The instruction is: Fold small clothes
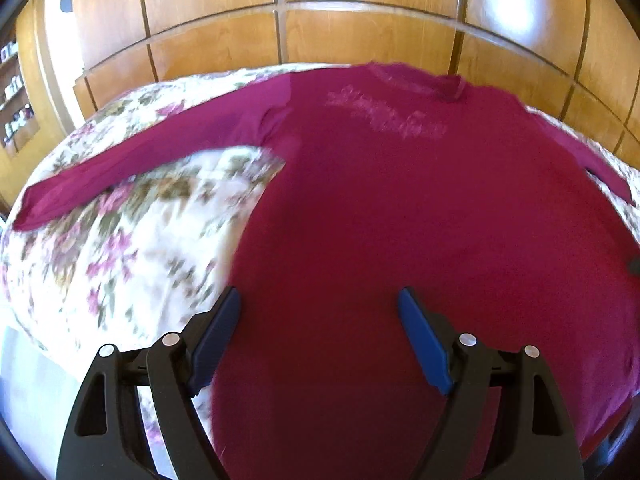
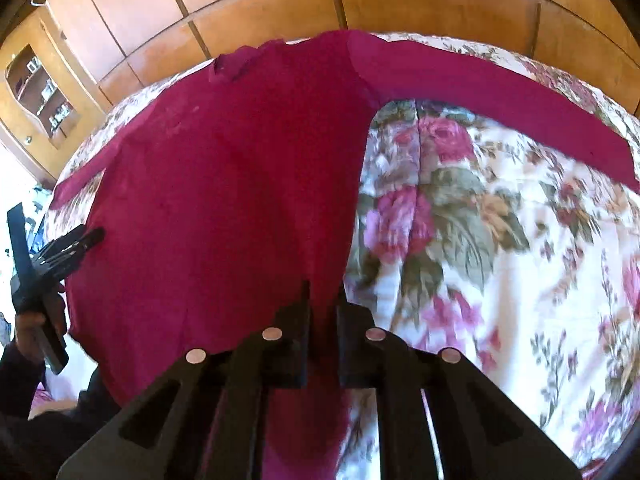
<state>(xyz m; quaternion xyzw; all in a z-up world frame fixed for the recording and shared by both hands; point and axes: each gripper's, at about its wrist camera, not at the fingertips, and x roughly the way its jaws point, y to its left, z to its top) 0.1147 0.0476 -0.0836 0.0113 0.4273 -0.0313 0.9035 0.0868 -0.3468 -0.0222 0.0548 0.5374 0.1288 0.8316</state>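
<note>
A magenta long-sleeved shirt (image 1: 400, 208) lies spread flat on a floral bedspread (image 1: 132, 240), both sleeves stretched out sideways, a faint print near the collar. My left gripper (image 1: 320, 300) is open, its blue pads over the shirt's lower left hem, holding nothing. In the right wrist view the same shirt (image 2: 224, 184) fills the left half. My right gripper (image 2: 323, 292) is shut on the shirt's lower right hem corner. The left gripper (image 2: 86, 240) shows at the shirt's far edge, held in a hand.
The floral bedspread (image 2: 500, 264) covers the bed to the right of the shirt. Wooden wardrobe panels (image 1: 360, 32) stand behind the bed. A shelf niche with small items (image 2: 40, 84) is at the far left.
</note>
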